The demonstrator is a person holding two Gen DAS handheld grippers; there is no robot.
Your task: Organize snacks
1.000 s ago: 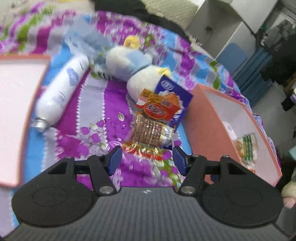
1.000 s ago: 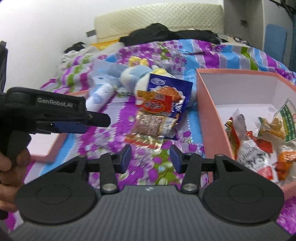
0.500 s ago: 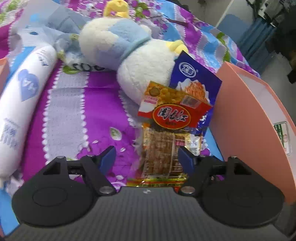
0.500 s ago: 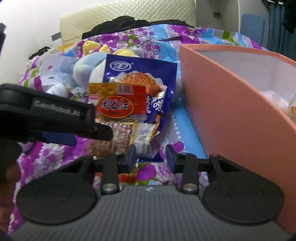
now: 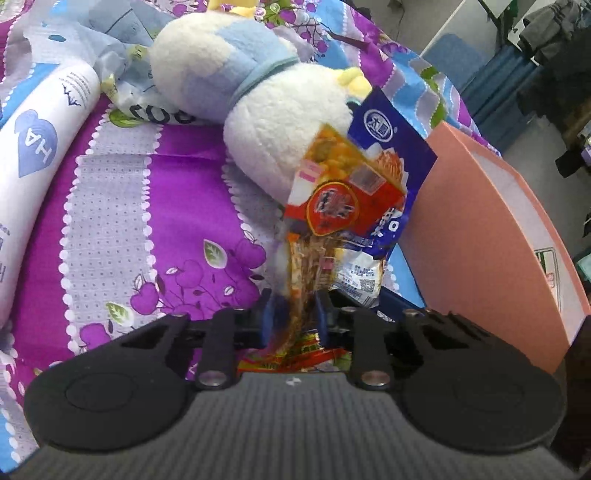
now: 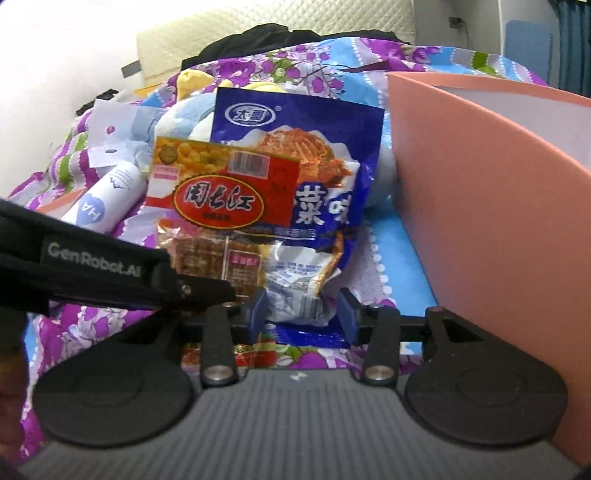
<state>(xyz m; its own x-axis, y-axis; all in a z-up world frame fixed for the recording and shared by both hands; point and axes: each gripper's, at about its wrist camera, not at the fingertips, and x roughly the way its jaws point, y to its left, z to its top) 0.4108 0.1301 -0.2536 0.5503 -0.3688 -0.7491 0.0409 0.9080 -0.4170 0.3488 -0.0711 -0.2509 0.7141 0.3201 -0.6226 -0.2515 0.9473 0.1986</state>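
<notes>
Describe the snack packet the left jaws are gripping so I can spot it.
Find the pink box on the purple floral bedspread; left of it, snacks lean against a white plush toy. It is the clear packet of brown strips, under the red packet and blue bag.

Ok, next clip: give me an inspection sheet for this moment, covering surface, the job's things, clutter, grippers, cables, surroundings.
Surface: floral bedspread, purple and blue.
Job's things: red snack packet lies on the blue snack bag; pink box stands right of them.
Clutter: plush toy, white bottle, crumpled plastic wrap.
Grippers: left gripper has just been closing, pads pressing the red packet's clear lower end; right gripper open, jaws have just been opening, astride the blue bag's bottom edge.
Cables: nothing seen.
Surroundings: cream headboard, dark clothing.
</notes>
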